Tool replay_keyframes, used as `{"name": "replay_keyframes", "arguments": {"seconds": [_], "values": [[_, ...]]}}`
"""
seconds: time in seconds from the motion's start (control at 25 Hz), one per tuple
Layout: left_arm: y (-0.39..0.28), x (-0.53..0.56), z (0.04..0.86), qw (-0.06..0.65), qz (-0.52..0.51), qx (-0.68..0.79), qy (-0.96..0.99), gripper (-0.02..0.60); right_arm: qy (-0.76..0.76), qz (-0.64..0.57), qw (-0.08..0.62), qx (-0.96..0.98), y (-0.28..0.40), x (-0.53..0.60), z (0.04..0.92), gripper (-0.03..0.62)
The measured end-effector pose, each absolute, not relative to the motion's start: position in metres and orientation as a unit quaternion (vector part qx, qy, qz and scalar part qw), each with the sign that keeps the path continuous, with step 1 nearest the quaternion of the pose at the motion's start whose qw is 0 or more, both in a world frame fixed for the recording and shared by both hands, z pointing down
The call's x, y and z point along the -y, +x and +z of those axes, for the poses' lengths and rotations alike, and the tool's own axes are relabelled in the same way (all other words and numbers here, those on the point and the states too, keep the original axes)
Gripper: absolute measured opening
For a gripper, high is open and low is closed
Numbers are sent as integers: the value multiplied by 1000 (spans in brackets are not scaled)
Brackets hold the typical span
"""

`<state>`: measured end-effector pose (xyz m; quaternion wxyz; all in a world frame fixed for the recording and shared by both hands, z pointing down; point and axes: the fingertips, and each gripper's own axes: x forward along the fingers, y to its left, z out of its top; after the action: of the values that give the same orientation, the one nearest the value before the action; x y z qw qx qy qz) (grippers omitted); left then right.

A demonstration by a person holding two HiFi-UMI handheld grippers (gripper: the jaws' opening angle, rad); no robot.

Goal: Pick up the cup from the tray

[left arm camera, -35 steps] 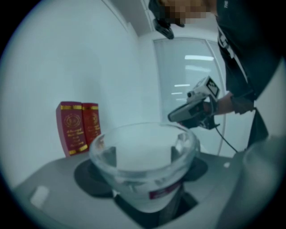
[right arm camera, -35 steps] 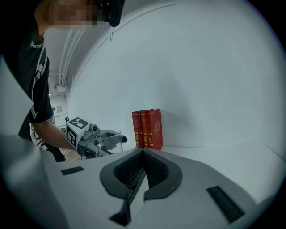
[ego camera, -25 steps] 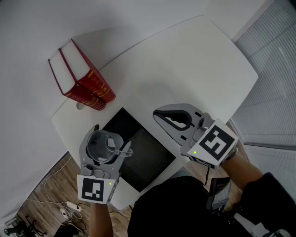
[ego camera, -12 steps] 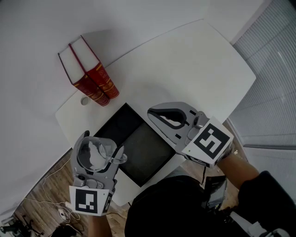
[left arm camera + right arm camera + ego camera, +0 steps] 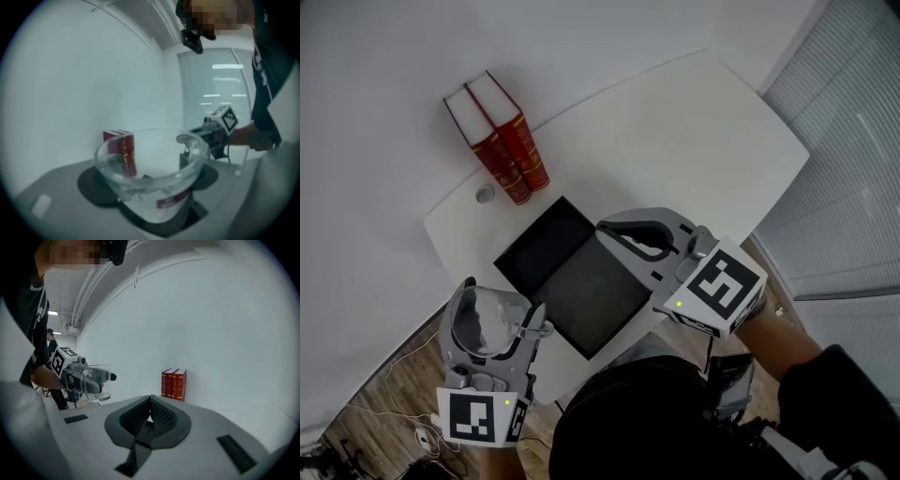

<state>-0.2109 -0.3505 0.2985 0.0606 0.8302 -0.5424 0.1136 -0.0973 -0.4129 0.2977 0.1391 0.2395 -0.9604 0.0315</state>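
Bright even light; gripper views soft, fisheye-warped, vignetted

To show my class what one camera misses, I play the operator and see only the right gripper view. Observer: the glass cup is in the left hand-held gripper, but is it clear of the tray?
Observer: Yes. In the head view the cup is held in the left hand-held gripper at the table's near-left edge. It is beside the tray, not over it.
Operator: Where is my own gripper?
Observer: The right hand-held gripper hangs over the tray's right side.
Operator: Anything near the books?
Observer: A small round disc lies on the table just left of the red books.
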Motion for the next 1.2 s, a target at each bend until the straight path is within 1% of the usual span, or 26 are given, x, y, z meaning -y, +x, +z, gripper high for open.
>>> {"name": "replay_keyframes", "arguments": {"seconds": [0.6,1.2], "values": [[-253,249,274,51,104,578,807,403,263,-6,132,956,-108,322,271,14],[-248,193,266,30,96,567,817,403,283,-19,125,951,-110,263,268,14]]}}
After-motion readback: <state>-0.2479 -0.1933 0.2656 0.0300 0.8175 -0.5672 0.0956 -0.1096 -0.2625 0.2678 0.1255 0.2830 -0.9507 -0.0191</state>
